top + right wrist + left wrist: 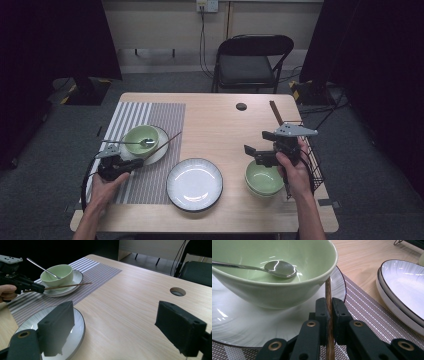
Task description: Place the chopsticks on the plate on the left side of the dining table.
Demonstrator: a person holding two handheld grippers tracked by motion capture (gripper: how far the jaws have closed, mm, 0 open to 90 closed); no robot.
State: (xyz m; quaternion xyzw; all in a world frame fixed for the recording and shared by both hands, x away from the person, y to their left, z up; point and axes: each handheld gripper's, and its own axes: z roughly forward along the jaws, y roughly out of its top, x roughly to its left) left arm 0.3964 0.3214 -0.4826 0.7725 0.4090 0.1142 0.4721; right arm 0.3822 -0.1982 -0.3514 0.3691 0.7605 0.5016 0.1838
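My left gripper (134, 163) (328, 305) is shut on the near end of a brown wooden chopstick (163, 144) (328, 291). The chopstick slants up and right past a green bowl (140, 138) (274, 290). A metal spoon (131, 142) (279, 268) lies in the bowl, which stands on a white plate (161, 150) (234, 322). My right gripper (258, 142) (118, 325) hangs open over the bare tabletop, with nothing between its pads (58, 326). In the right gripper view the left gripper (37, 287) holds the chopstick (67, 285) level beside the bowl (57, 273).
A striped placemat (150, 180) (367, 312) lies under the bowl's plate. A second white, dark-rimmed plate (194, 184) (402, 287) (78, 327) sits front centre. Stacked green bowls (263, 180) stand under the right hand, beside a wire basket (314, 165). A cable hole (241, 106) (177, 291) and a folding chair (252, 62) lie beyond.
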